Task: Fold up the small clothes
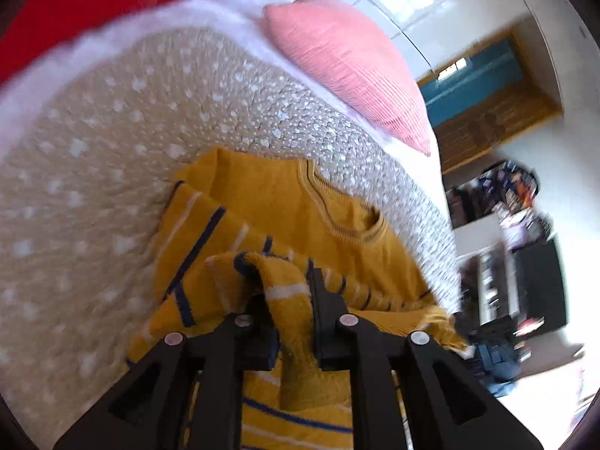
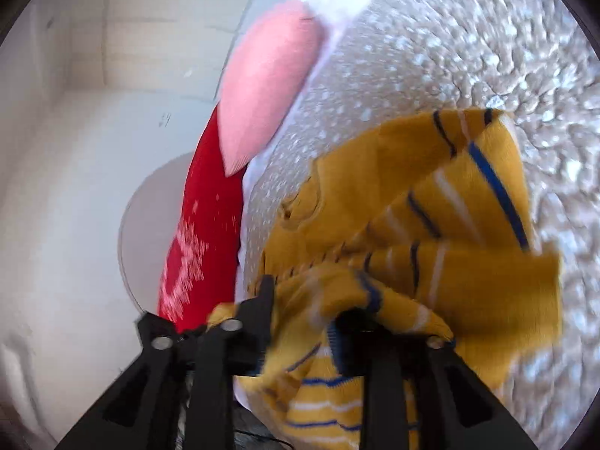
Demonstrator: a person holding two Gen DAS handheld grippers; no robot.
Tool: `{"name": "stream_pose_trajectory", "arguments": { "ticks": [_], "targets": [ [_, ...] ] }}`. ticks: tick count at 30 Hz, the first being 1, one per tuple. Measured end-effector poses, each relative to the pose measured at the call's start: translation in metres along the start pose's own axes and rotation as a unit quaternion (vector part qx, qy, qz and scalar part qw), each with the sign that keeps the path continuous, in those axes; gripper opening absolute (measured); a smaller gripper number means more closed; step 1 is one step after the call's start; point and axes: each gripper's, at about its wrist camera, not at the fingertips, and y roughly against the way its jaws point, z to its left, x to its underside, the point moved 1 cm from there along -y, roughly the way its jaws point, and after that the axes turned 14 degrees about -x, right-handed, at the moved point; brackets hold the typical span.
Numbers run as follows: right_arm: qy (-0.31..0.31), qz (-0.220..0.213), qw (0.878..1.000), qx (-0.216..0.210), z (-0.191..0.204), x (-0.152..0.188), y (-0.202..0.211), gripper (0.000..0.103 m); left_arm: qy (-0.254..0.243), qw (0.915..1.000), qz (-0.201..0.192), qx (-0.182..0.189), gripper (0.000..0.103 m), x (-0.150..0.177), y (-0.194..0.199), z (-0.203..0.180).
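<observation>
Item: small yellow striped sweater [image 1: 285, 206], lying on the bed's spotted beige blanket [image 1: 93, 187], neckline turned toward the pink pillow [image 1: 348, 67].

Left gripper [image 1: 285, 300]: I am clenching a bunched fold of the sweater's striped knit between the two fingers; the cloth is rising in a ridge over the jaws and draping down past them.

Right gripper [image 2: 303, 311]: I am likewise pinching a wad of the same sweater; the cloth is heaped over the right finger and covering most of it.

Step in hand, as I judge it: I am lifting one edge of the sweater, probably the hem or a side, with both grippers at once, partway through carrying it over the body toward the neckline. The fold is not laid down yet.

Next move calls for: keeping both grips level so the edge is travelling evenly, laying it flat on the sweater's body near the collar, then letting go without dragging the knit.

Other entries: red patterned cushion [image 2: 202, 225] beside the pink pillow at the bed's head; white sheet [image 1: 180, 15] under the blanket; cluttered shelving [image 1: 502, 202] across the room.

Hidden or unclear: both views are motion-blurred; the sleeves are not separable from the bunched cloth; which edge I am holding cannot be told for certain; the right gripper's far fingertip is buried in knit.
</observation>
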Motion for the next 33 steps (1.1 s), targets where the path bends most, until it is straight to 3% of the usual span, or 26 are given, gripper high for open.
{"name": "stream_pose_trajectory", "arguments": {
  "ticks": [5,8,10,13,20,23,27,33],
  "targets": [
    [-0.037,-0.033,0.999,-0.009,-0.024,-0.035,-0.009,0.04,0.064,0.996,0.026,0.057,0.018,-0.026,-0.028,0.019],
    [-0.037,-0.042,0.998,-0.01,-0.027,-0.048,-0.015,0.041,0.084,0.991,0.018,0.102,0.026,-0.038,-0.03,0.026],
    [-0.041,-0.048,0.998,-0.015,-0.028,-0.056,-0.019,0.047,0.103,0.9866,0.01,0.126,0.038,-0.044,-0.028,0.034],
    [-0.048,-0.06,0.997,-0.021,-0.031,-0.065,-0.021,0.054,0.134,0.9809,-0.002,0.142,0.042,-0.053,-0.023,0.046],
    [-0.04,-0.101,0.994,0.003,-0.02,-0.081,0.001,0.061,0.093,0.9932,-0.044,0.054,0.043,-0.058,0.014,0.052],
    [-0.009,-0.105,0.994,0.016,-0.002,-0.076,0.027,0.062,0.05,0.9967,-0.063,0.011,0.052,-0.044,0.039,0.053],
    [0.047,-0.095,0.993,0.06,0.021,-0.051,0.072,0.068,-0.006,0.9971,-0.071,-0.027,0.063,-0.008,0.056,0.059],
    [0.088,-0.071,0.986,0.119,0.023,0.021,0.132,0.069,-0.073,0.9942,-0.041,-0.068,0.063,0.057,0.045,0.08]
  ]
}}
